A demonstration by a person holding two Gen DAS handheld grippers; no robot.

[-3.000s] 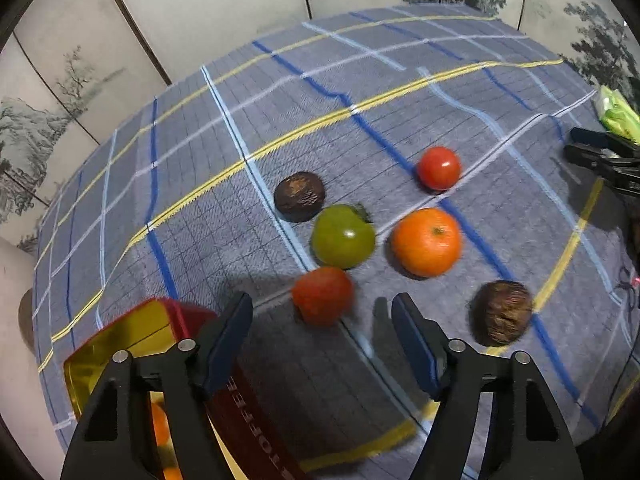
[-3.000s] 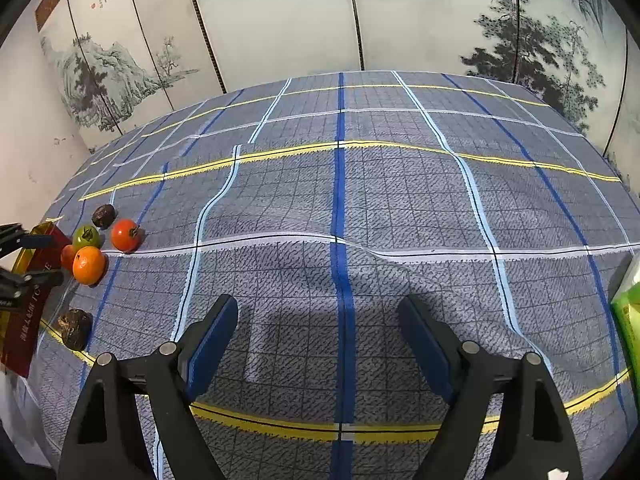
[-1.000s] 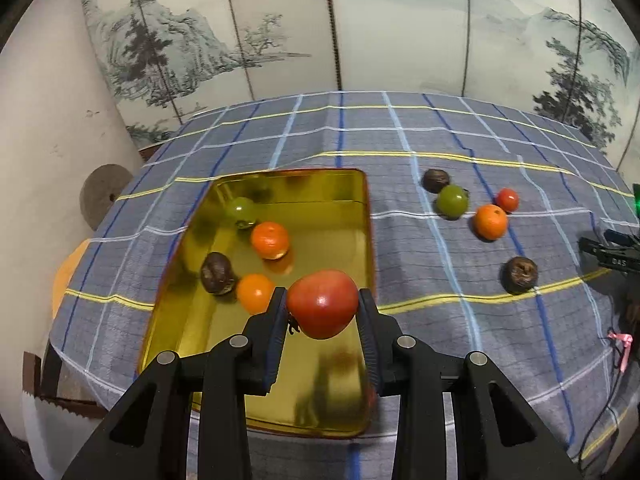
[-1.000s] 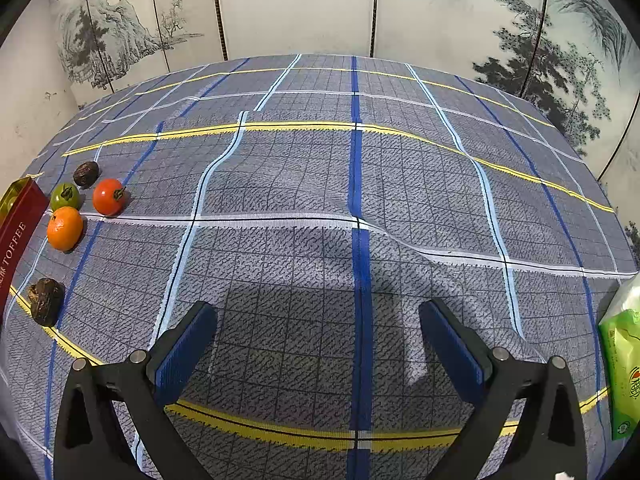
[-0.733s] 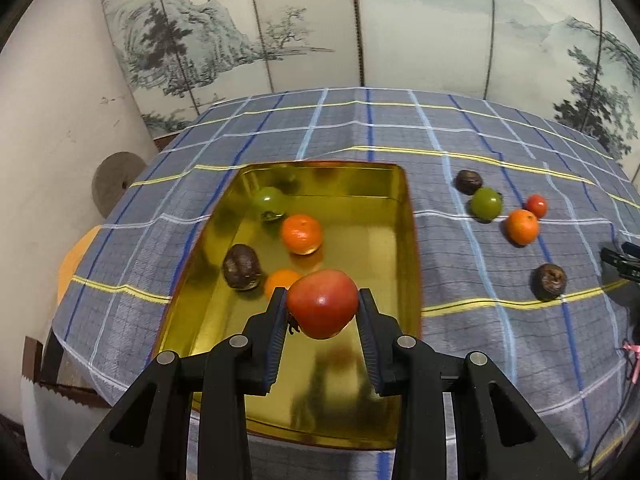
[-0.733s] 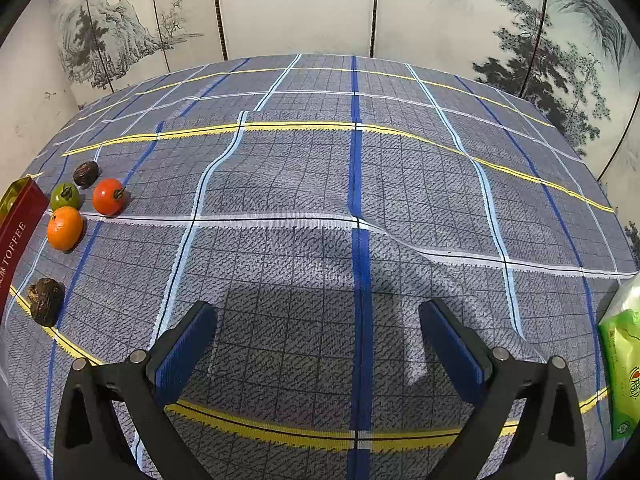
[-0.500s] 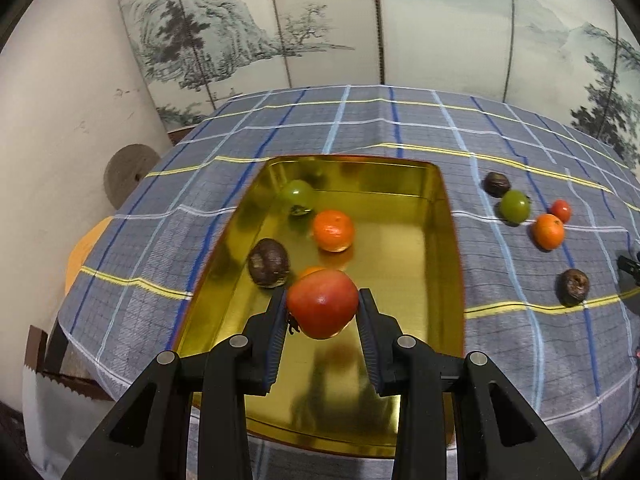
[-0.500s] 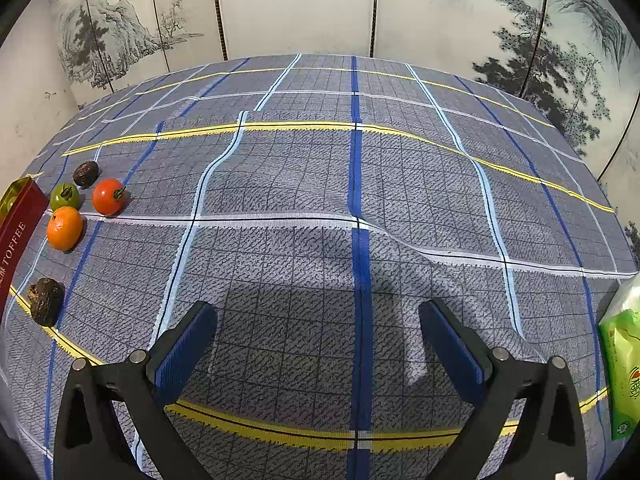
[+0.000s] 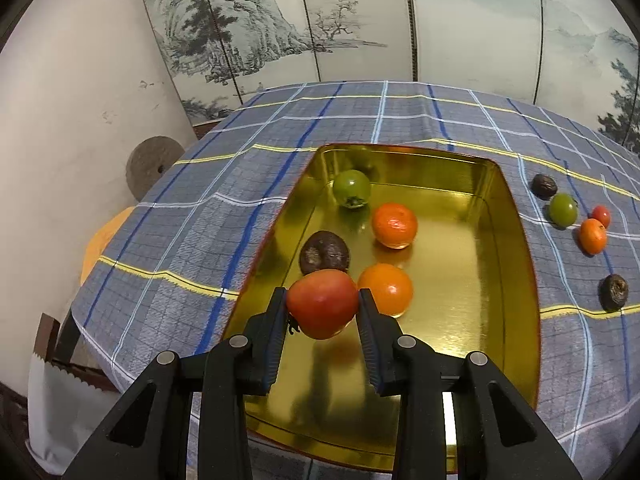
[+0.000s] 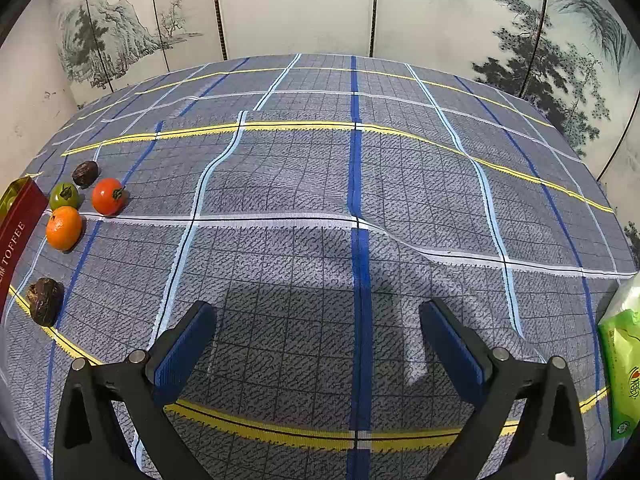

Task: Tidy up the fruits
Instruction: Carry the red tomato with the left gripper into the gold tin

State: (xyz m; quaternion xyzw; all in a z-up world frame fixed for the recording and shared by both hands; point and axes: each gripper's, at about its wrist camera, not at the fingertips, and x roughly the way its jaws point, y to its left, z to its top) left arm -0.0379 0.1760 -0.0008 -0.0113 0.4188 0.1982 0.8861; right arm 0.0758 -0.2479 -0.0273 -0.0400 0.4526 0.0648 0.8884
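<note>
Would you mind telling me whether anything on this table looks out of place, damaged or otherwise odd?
Nothing looks spilled or damaged. The tablecloth is rumpled into a ridge near the middle, and five fruits lie loose beside the gold tin, not yet sorted into it.

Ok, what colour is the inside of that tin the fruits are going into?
Shiny gold inside the tin; the left wrist view shows it best.

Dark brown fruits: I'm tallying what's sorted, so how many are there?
3. One dark brown fruit lies in the gold tin; one sits on the cloth beside the green fruit; one lies apart, by the yellow stripe. None seems hidden.
</note>
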